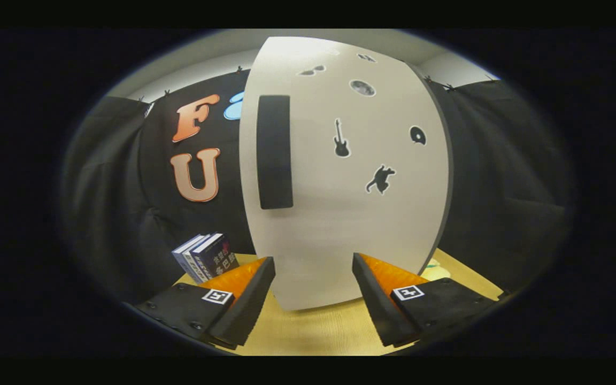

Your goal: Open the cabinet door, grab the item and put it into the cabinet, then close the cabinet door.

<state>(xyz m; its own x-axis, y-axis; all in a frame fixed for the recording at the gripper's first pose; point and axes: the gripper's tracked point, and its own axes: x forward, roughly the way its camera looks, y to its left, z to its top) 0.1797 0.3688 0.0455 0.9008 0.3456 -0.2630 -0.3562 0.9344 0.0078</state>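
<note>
Jaws apart, gripper (313, 278) facing closed cabinet door (351, 214), interior hidden

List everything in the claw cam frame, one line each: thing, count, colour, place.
cabinet door: 1, off-white, shut, just ahead of the claw fingers
handle: 1, black, upright bar near the door's left edge
stickers: several, black (guitar, cat and others), upper right part of the door
books: a few, dark blue covers, standing on the table left of the cabinet, beyond the left finger
table: 1, yellowish wood, under the cabinet and the claw
pale item: 1, light coloured, on the table by the door's lower right corner; too hidden to identify
booth wall: black cloth, behind and to both sides of the cabinet
claw: 1, fingers open, nothing between them, pointing at the door's lower part
</note>
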